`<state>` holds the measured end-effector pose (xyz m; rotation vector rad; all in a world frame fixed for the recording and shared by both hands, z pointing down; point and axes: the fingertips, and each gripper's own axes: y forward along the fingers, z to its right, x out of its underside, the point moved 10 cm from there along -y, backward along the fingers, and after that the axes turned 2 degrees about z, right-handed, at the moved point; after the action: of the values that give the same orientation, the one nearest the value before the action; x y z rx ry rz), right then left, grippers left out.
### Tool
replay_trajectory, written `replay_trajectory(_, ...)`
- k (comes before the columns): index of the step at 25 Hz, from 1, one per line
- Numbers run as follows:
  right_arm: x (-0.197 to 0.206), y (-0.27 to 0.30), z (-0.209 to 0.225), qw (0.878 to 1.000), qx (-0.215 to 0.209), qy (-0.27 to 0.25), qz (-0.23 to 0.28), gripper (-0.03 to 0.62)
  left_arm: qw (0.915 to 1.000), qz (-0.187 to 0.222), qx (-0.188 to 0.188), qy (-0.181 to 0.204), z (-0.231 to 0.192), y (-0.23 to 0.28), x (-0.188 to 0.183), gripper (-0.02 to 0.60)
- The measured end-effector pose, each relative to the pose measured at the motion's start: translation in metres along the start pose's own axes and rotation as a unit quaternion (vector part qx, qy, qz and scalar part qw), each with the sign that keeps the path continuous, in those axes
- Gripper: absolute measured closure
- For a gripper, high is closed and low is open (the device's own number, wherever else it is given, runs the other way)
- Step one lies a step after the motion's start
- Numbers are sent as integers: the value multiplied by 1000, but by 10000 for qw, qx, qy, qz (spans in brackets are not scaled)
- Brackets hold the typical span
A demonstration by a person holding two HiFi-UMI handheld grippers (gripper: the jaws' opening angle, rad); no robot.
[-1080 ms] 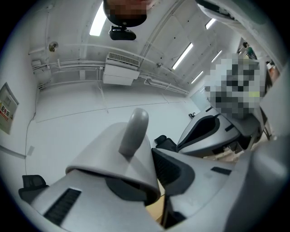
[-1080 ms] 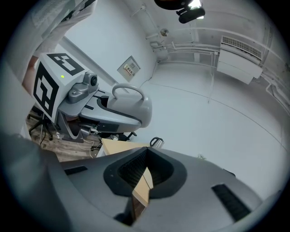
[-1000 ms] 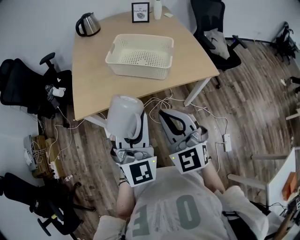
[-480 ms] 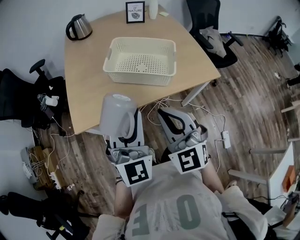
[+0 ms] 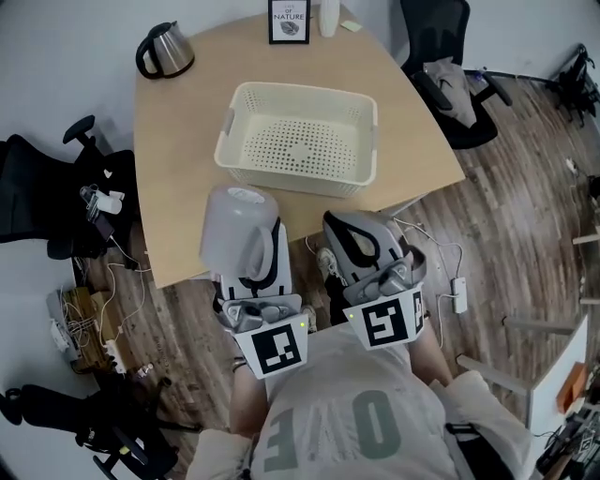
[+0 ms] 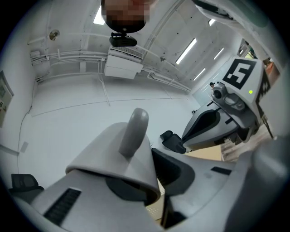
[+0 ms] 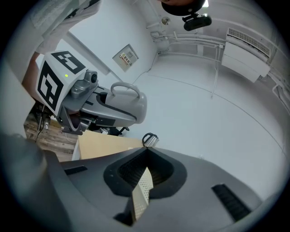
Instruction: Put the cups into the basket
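The person stands at the near edge of a light wooden table (image 5: 178, 159) with a tool in each hand. The left gripper (image 5: 255, 246) is clenched on a pale grey cup with a loop handle (image 5: 236, 230). In the left gripper view the two jaws press on the cup's wall from either side, with the handle (image 6: 134, 130) turned upward. The cup is carried in the air, tipped over rather than upright. From the head view it shows against the table's near edge, short of the cream perforated plastic basket (image 5: 246, 117) and apart from it. The basket sits on the tabletop, roughly in the middle, its long side facing the person. The right gripper (image 5: 345, 230) is held just beside the left one and a little to its right. Its jaws are closed tip to tip with nothing between them, and its own view shows only a sliver of the basket through the gap behind the tips. At the far end of the table stand a dark metal kettle (image 5: 164, 49), a small framed picture (image 5: 288, 21) and a white bottle (image 5: 328, 17). Black office chairs (image 5: 37, 187) stand on the wooden floor (image 5: 506, 216) to the left and at the far right. Loose cables (image 5: 103, 281) trail beside the table's left side.
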<state>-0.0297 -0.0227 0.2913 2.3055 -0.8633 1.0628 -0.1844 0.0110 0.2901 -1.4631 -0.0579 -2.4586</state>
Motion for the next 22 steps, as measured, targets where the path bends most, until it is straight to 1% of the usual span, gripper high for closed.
replay_trajectory(7, 15, 66, 68, 9987, -250, -145, 422, 595, 9995, -96, -312, 21, -18, 80, 4, 526)
replay_trajectory(11, 27, 92, 95, 9975, -348, -37, 612, 595, 9986, -264, -433, 117, -26, 114, 11, 526)
replay_trajectory(14, 40, 109, 110, 9969, -412, 131, 664, 595, 9980, -413, -427, 207, -30, 136, 18, 526)
replay_trajectory(17, 54, 125, 125, 9964, -441, 188, 701, 595, 9975, -520, -392, 284, -30, 161, 23, 526)
replay_trajectory(22, 73, 141, 142, 9951, -502, 433, 740, 595, 9972, -584, -338, 310, -27, 191, 29, 526)
